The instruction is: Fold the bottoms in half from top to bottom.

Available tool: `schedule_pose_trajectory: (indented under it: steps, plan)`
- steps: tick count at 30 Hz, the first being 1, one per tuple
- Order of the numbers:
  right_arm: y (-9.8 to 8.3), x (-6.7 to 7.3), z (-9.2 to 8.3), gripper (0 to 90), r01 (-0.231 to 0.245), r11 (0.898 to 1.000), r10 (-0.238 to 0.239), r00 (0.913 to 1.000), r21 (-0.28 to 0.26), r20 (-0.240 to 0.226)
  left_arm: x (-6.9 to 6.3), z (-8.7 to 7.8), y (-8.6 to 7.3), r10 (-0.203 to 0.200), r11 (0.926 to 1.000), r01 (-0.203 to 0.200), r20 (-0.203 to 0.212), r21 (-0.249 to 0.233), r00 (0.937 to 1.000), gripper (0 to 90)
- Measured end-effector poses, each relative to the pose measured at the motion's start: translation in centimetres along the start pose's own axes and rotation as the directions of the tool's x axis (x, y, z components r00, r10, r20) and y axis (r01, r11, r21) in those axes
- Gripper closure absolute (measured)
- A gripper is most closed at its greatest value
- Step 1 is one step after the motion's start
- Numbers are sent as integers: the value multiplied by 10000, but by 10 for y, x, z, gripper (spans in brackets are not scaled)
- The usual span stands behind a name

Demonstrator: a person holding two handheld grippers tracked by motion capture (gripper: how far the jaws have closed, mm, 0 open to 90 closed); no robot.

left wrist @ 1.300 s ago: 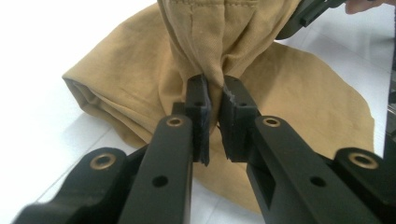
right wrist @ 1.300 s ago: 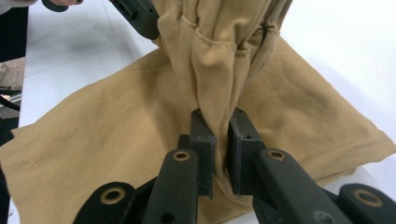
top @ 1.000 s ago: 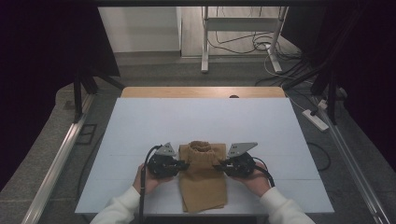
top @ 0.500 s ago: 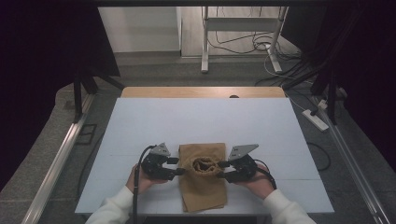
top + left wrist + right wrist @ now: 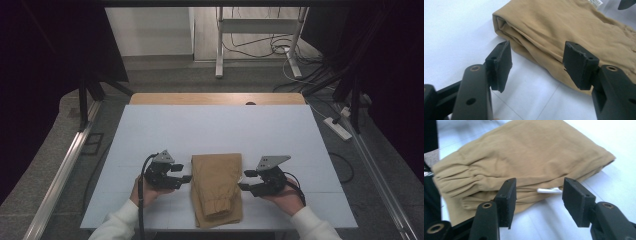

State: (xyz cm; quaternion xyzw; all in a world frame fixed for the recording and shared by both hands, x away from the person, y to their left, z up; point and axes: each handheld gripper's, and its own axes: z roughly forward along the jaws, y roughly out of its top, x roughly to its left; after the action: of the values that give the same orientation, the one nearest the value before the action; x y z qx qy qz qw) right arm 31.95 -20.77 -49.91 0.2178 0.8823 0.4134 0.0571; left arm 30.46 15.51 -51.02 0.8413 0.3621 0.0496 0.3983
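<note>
While both sets of jaws have just been opening off the folded tan garment [image 5: 217, 186], we are holding nothing. We are keeping the left gripper [image 5: 186, 178] and right gripper [image 5: 243, 180] half open beside its edges, backing straight out so folds stay flat.

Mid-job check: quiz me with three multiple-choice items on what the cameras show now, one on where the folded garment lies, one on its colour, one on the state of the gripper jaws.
1. Where does the folded garment lie?
A. Between the two grippers, at the near edge of the table
B. At the far edge of the table
C. On the floor to the left

2. What colour is the garment?
A. Blue
B. Tan
C. Black

3. How do the left gripper and right gripper stand?
A. Both clamped on the cloth
B. One clamped, one open
C. Both open, pads off the cloth

Answers: 1 A, the high view shows it flanked by both grippers near the person. 2 B, all views show tan cloth. 3 C, both gripper views show the jaws, which have just been opening, apart with no cloth between them.
</note>
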Motion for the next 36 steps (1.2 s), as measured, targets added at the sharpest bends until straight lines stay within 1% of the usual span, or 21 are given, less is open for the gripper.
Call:
schedule_pose_trajectory:
  steps: [5, 12, 15, 16, 20, 22, 25, 30, 33, 36]
  plan:
    - [0, -4, 6, 411, -102, 9998, 99, 9997, 149, 218, 1, 3, 3, -150, 9999, 150, -45, -19, 9999, 388]
    - [3, -9, 11, 389, -406, 9991, 402, 9986, 96, 349, 3, 7, 7, -246, 9997, 246, -94, 49, 9997, 379]
    - [6, -14, 15, 383, -481, 9988, 477, 9981, 112, 386, 5, 10, 10, -319, 9995, 320, -167, 54, 9994, 378]
    - [8, -16, 16, 381, -501, 9986, 493, 9976, 150, 482, 6, 10, 11, -358, 9993, 359, -169, 60, 9992, 374]
    - [14, -26, 19, 378, -766, 9971, 765, 9946, -10, 698, 11, 14, 16, -451, 9990, 452, -236, 28, 9987, 369]
    - [16, -29, 20, 378, -826, 9966, 825, 9933, -24, 806, 12, 15, 19, -509, 9987, 508, -261, -27, 9984, 366]
    - [19, -32, 23, 378, -914, 9957, 927, 9912, -181, 948, 16, 15, 25, -479, 9988, 477, -270, -65, 9985, 361]
    - [25, -36, 31, 377, -959, 9953, 965, 9909, -107, 938, 21, 21, 32, -596, 9982, 595, -335, -48, 9977, 351]
    - [29, -39, 37, 376, -924, 9957, 914, 9905, 47, 1030, 24, 25, 36, -556, 9985, 555, -434, -22, 9975, 340]
    - [33, -43, 44, 376, -1004, 9949, 991, 9898, 81, 1020, 26, 29, 41, -558, 9984, 557, -504, -26, 9972, 332]
